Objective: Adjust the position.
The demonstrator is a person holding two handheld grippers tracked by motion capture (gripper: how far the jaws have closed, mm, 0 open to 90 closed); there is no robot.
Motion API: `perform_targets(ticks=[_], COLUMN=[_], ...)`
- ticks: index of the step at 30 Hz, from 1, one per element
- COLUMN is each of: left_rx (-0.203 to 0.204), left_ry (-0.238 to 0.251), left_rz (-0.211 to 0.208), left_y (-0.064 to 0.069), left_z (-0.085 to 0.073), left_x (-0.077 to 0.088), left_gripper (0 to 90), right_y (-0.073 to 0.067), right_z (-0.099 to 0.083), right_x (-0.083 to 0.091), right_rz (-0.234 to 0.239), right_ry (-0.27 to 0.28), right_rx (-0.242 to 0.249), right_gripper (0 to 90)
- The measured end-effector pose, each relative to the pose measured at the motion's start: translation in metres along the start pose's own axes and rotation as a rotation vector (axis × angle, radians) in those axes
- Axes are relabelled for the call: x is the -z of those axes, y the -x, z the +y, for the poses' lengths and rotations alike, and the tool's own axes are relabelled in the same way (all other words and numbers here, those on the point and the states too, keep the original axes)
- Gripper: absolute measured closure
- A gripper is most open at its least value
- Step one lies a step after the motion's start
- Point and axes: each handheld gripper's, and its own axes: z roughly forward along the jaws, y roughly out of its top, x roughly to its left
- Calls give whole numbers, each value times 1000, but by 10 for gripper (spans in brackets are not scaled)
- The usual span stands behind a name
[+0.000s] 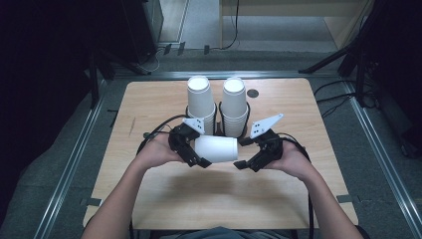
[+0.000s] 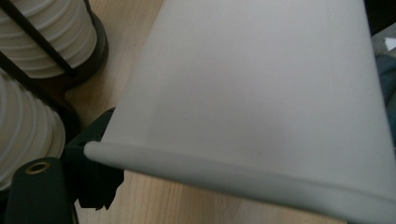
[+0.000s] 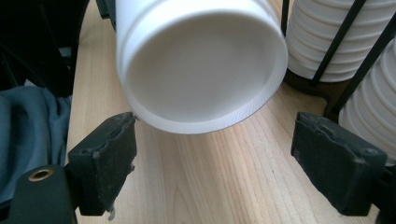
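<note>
A white paper cup (image 1: 216, 148) lies on its side in the air just above the wooden table (image 1: 149, 109). My left gripper (image 1: 195, 153) is shut on the cup's rim end. In the left gripper view the cup's wall (image 2: 261, 84) covers most of the picture, with one black fingertip (image 2: 93, 172) showing under the rim. My right gripper (image 1: 247, 155) stands open at the cup's bottom end. In the right gripper view the cup's base (image 3: 201, 70) faces the camera just beyond my right gripper (image 3: 219, 158), whose jaws are spread wide; the left pad (image 3: 109, 154) sits at the base's edge.
Two tall stacks of white cups (image 1: 200, 102) (image 1: 235, 104) stand upside down in black wire holders just behind the hands. A small black round mark (image 1: 253, 93) is near the table's far edge. Metal rails and cables run along the floor on both sides.
</note>
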Motion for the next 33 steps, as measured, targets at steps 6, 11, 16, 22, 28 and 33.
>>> perform_targets(ticks=[6,11,16,22,28,33], left_rx=[-11,-17,-22,-20,-20,-25], left_ry=[-74,-122,-183,-237,-253,-262], left_rz=[21,25,28,21,12,13], left_y=[-1,-1,-1,-1,1,3], left_z=[5,8,10,15,19,20], left_x=[-6,-13,-23,-37,-44,-48], left_gripper=[114,115,114,113,112,104], right_y=[0,1,0,-1,-3,-7], right_z=[0,0,1,2,2,5], right_x=[-3,-4,-6,-13,-25,-37], right_rz=[-10,-20,-27,-20,-8,-3], right_ry=[-19,-28,-36,-60,-100,-137], right_rx=[12,19,25,48,76,102], right_gripper=[148,148,148,148,151,159])
